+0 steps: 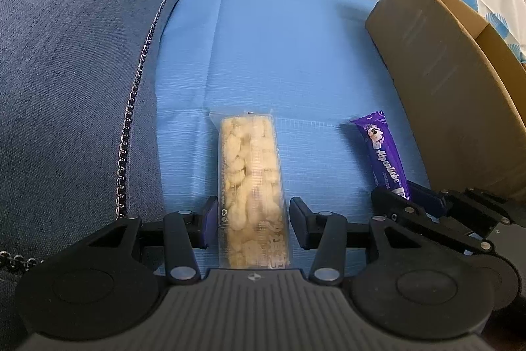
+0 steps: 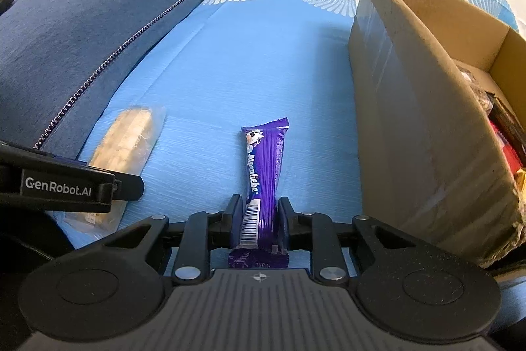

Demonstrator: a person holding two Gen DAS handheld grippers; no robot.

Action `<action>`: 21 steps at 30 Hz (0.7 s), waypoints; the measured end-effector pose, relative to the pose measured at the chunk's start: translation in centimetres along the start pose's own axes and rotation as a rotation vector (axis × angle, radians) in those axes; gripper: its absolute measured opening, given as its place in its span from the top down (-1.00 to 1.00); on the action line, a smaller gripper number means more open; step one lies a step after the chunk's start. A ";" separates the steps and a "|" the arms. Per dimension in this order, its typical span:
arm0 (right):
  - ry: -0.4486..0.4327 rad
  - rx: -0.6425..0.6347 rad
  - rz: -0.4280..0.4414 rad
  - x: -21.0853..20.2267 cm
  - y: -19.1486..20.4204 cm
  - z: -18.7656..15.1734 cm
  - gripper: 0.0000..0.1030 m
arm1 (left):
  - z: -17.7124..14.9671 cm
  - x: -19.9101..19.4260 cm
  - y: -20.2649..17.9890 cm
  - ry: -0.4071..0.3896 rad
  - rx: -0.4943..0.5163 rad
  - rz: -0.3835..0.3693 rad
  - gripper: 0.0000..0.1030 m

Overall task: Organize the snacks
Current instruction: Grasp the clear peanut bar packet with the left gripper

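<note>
Down on the blue patterned sheet (image 1: 263, 48), two snacks are in play. The left gripper (image 1: 251, 221) straddles the clear pack of pale biscuits (image 1: 251, 183), which lies lengthwise straight between its fingers; the left pad sits right at the pack's edge, the right pad stands just off it with a sliver of sheet showing, so those tongs are spread, not pinching. Over on the right, the right gripper (image 2: 258, 219) has its tongs pressed in on the near end of the purple Alpenliebe stick (image 2: 263, 173), barcode end between the pads, the far end pointing away along the sheet. The two packs lie side by side, near each other but apart. The cardboard box (image 2: 411, 120) stands just right of the purple stick, open-topped, with wrapped packets showing inside. A dark blue cushion (image 1: 72, 55) borders the sheet on the left.
</note>
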State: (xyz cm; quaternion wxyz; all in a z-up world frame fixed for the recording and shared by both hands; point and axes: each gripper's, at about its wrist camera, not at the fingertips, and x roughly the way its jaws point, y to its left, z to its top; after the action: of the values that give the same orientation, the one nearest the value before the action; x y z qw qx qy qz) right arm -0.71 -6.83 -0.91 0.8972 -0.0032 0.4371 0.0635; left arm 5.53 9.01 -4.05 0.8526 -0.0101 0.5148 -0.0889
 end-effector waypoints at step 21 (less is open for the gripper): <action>-0.090 -0.002 0.052 -3.2 -0.5 -0.2 0.54 | 0.2 0.2 -1.2 0.010 0.027 0.050 0.14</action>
State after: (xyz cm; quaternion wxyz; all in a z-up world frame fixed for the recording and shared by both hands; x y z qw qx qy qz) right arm -2.77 -7.67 1.51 0.9139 0.0099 0.3961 0.0876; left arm 5.62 7.79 -4.05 0.8522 0.0145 0.5177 -0.0746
